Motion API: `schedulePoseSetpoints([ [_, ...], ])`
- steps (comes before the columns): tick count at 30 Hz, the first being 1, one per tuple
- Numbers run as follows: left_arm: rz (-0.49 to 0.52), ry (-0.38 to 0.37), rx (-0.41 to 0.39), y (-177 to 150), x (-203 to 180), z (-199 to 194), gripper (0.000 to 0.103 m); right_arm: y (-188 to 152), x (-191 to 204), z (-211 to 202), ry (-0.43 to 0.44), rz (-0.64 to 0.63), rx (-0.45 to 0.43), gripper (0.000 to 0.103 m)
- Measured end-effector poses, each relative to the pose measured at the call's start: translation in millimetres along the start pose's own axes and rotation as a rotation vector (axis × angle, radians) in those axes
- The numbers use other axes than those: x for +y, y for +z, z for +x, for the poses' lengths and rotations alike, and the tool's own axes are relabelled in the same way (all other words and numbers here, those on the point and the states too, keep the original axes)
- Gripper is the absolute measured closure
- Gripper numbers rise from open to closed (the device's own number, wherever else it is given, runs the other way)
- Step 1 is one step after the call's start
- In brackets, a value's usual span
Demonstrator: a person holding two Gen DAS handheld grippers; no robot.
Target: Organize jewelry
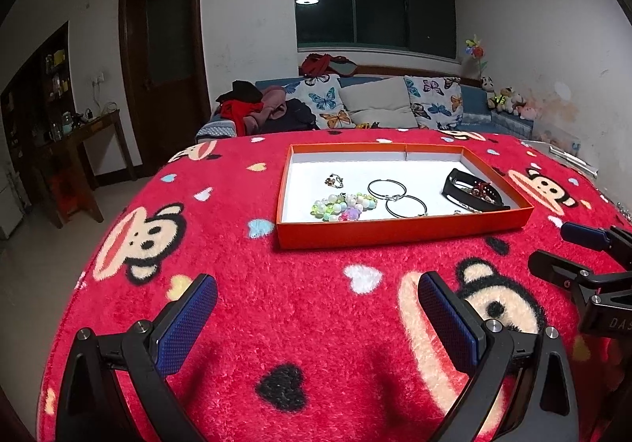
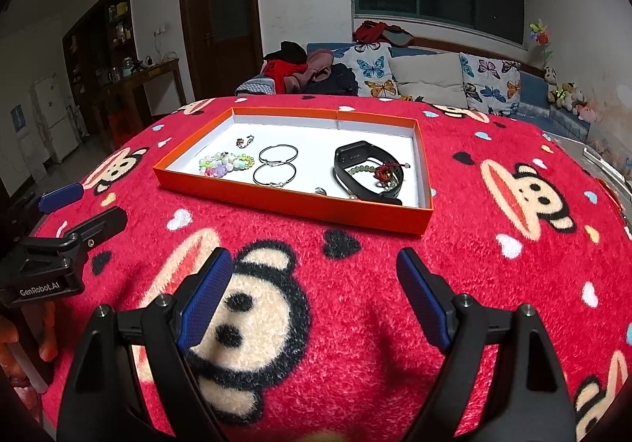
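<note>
Left claw (image 1: 316, 307) and right claw (image 2: 314, 284) are hovering wide apart, holding nothing, near the tray (image 2: 292, 205) containing bracelets (image 2: 225, 164).

Red monkey-print blanket (image 1: 276, 307) w/ orange tray (image 1: 395, 230) on it.

Tray (image 2: 292, 211) on blanket (image 2: 493, 284); beads (image 2: 225, 163) left, hoops (image 2: 276, 165) mid, watch band (image 2: 367, 169) right in it

Monkey-print red blanket (image 1: 300, 284), perhaps sofa (image 1: 474, 102) behind.
</note>
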State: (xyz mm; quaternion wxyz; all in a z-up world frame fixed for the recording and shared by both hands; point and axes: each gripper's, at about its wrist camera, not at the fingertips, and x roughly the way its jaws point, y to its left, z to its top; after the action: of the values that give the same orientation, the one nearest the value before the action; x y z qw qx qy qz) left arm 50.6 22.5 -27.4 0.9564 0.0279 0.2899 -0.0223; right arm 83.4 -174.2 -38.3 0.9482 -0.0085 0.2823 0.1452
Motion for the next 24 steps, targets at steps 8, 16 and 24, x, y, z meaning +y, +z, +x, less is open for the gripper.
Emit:
schedulePoseSetpoints([
  [8, -0.003, 0.0, 0.004, -0.1, 2.4, -0.1, 0.0, 0.6, -0.5, -0.2, 0.0, 0.001, 0.001, 0.017],
  [16, 0.0, 0.011, -0.01, -0.6, 2.1, -1.7, 0.0, 0.5, -0.7, -0.1, 0.002, 0.002, 0.005, 0.017],
  [24, 0.013, 0.017, -0.013, -0.7, -0.4, -4.3, 0.0, 0.3, -0.8, 0.7, 0.003, 0.006, 0.007, 0.017],
])
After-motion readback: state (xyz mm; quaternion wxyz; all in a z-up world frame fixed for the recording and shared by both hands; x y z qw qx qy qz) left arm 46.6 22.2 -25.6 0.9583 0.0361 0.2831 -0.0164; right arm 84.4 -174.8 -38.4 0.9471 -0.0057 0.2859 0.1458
